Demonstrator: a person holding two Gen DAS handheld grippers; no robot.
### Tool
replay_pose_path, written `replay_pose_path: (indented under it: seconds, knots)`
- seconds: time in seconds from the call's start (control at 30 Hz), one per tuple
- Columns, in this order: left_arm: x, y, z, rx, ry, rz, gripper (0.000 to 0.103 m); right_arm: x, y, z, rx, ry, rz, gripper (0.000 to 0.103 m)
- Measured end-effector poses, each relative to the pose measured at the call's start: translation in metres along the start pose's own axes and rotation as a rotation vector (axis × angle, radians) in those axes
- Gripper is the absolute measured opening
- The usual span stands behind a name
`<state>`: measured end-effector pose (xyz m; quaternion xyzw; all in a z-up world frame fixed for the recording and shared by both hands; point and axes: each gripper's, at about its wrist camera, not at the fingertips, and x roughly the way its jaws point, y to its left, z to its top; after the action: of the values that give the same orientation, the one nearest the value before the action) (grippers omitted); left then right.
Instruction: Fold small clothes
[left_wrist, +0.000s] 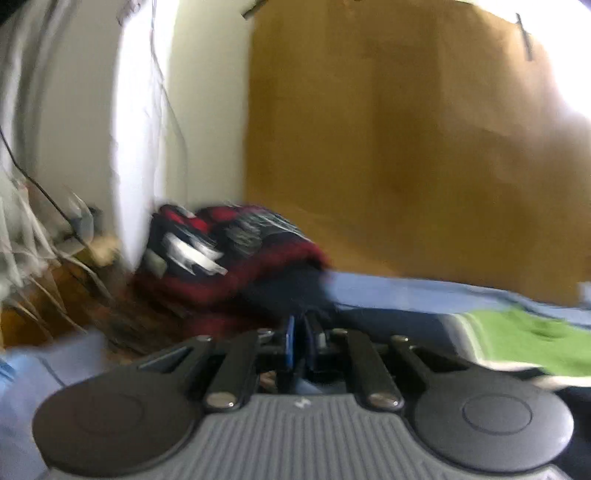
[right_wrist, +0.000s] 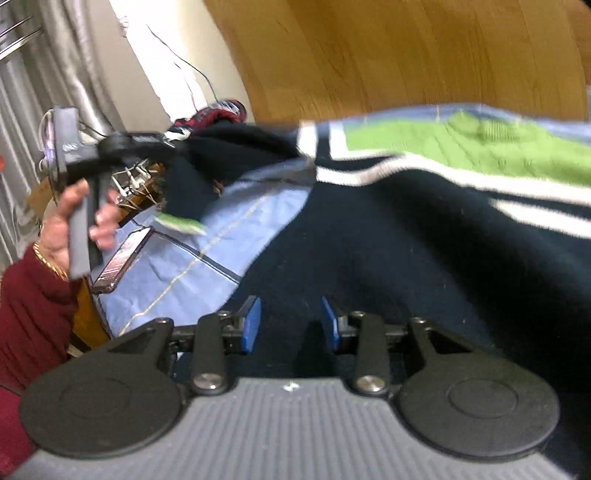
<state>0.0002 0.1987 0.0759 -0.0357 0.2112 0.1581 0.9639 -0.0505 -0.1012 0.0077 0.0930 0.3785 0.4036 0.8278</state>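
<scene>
1 blue sheet (right_wrist: 177, 269), wooden wall (right_wrist: 369, 55)

Motion blur smears the whole left wrist view, so the red and dark bundle (left_wrist: 225, 254) at centre left stays unidentifiable. In the right wrist view the navy sweater (right_wrist: 424, 251) runs off the right edge, and the maroon sleeve (right_wrist: 33, 317) is cut off at lower left.

Sweater (right_wrist: 424, 240) spread on sheet (right_wrist: 192, 254) over tabletop, filling right and middle of right wrist view. Right hand-held gripper (right_wrist: 291, 325) above sweater's near part. Phone (right_wrist: 122, 258) on sheet's left edge, left of sweater. Left hand-held gripper (right_wrist: 173, 147) at far left, over sweater sleeve (right_wrist: 188, 192), which hangs at its tip. Folded garments (left_wrist: 229, 254) piled behind sleeve, against wall (left_wrist: 144, 110). Wooden panel (right_wrist: 369, 55) behind tabletop.
</scene>
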Motion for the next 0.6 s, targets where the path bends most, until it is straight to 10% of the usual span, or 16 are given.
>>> replay_pose_path:
  seconds: [0.13,0.23,0.43,0.6]
  knots:
    - [0.017,-0.003,-0.011,-0.002,0.088,0.052,0.025,0.002,-0.006,0.004,0.017,0.043,0.048,0.040]
    - [0.003,-0.010,-0.018,-0.010,0.059,-0.062,0.048,-0.022,-0.017,0.021,-0.001,-0.002,0.064,0.040]
    - [0.000,-0.085,0.005,0.171,0.007,-0.397,0.060,-0.051,-0.079,0.092,-0.111,-0.122,-0.248,0.052]
    - [0.083,-0.178,0.023,0.363,0.093,-0.501,0.065,-0.027,-0.177,0.155,-0.095,-0.121,-0.379,0.064]
